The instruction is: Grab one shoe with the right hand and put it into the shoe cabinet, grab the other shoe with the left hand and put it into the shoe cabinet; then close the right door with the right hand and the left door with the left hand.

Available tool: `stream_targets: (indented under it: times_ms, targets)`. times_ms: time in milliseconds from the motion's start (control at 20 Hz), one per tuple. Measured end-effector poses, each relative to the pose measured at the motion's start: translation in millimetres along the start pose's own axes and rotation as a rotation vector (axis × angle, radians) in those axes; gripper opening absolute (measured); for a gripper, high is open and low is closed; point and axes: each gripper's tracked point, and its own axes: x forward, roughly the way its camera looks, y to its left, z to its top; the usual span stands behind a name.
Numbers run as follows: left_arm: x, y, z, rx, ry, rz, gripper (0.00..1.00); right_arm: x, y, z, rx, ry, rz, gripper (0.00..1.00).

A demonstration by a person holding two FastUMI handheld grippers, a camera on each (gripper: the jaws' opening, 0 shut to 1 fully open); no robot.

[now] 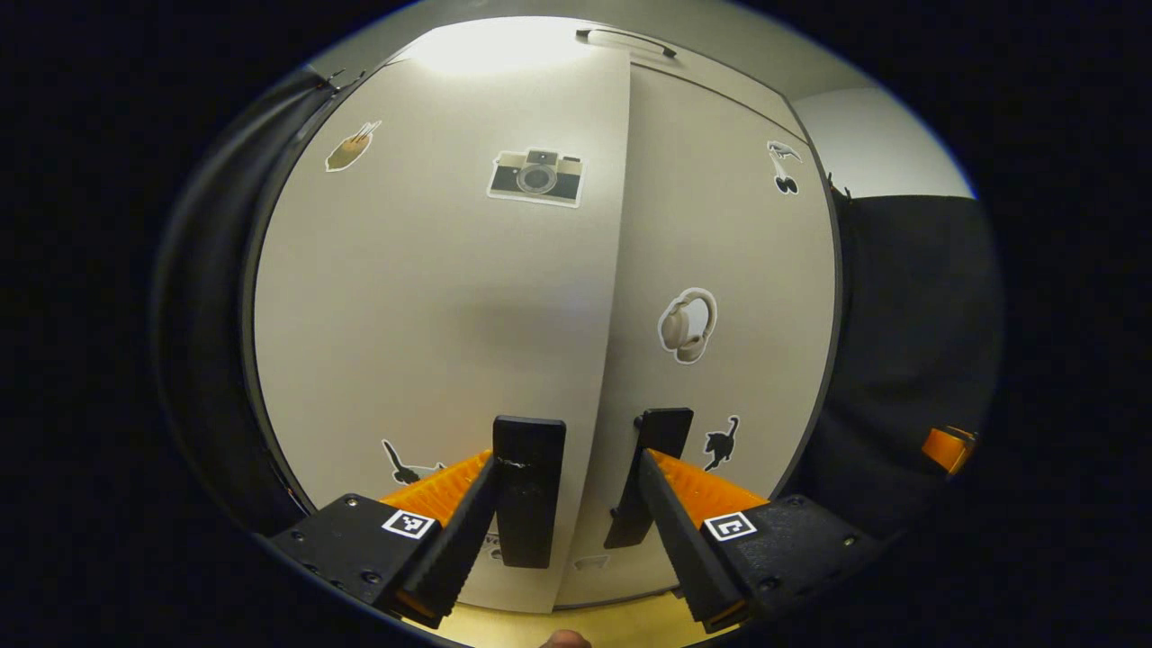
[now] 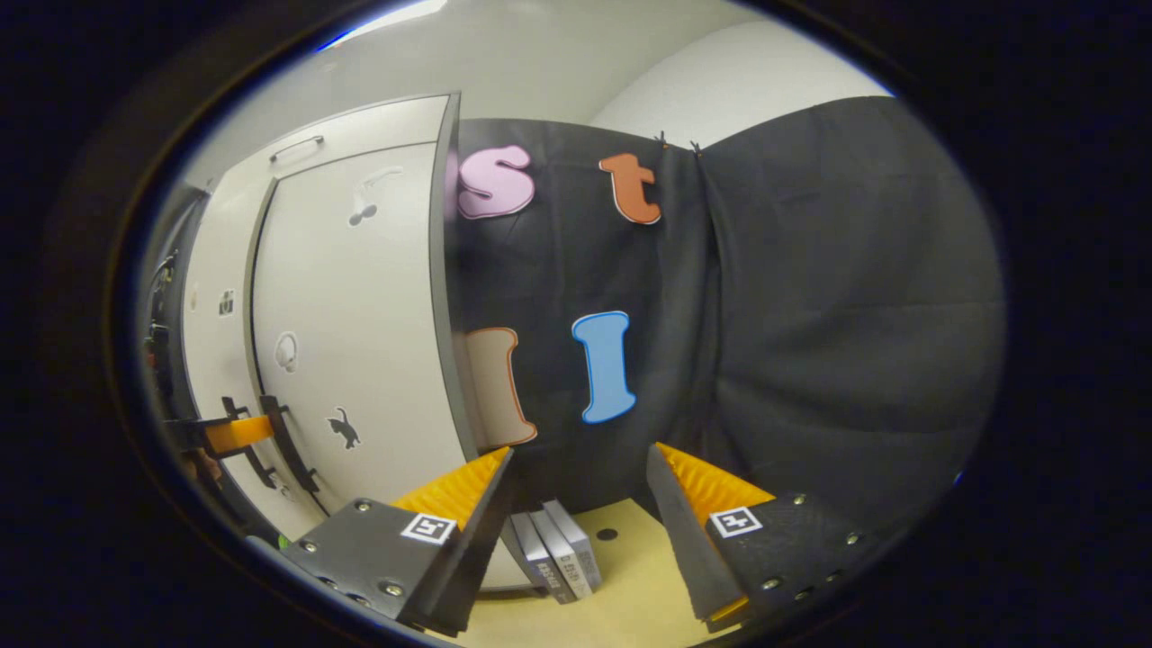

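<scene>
Left gripper view: the left door (image 1: 432,315) sits at nine o'clock, the right door (image 1: 720,297) at three, their handles (image 1: 529,490) side by side at six. Right gripper view: the cabinet (image 2: 342,306) stands at nine o'clock, books (image 2: 562,549) upright beside its foot at six, on the floor (image 2: 630,585).

We see a pale yellowish wooden floor (image 2: 621,585) at the bottom of the right gripper view, with a small dark round spot (image 2: 607,534) on it. The shoe cabinet (image 2: 360,315) stands directly on this floor, and just beside its right flank a few grey books (image 2: 558,549) stand upright on their edges, packed together. In the left gripper view we see a narrow strip of the same floor (image 1: 621,625) under the cabinet's closed doors (image 1: 432,315).
</scene>
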Motion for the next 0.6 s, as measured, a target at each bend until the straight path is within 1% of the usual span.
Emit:
stream_targets:
  times_ms: [400, 600]
  targets:
    - [3, 0, -1, -0.033, 0.022, -0.082, 0.93, -1, 30, -4, -0.011, 0.011, 0.056, 0.87]
    - [-11, 4, 5, -0.047, 0.020, -0.073, 0.94, -13, 51, 2, -0.023, 0.008, 0.114, 0.87]
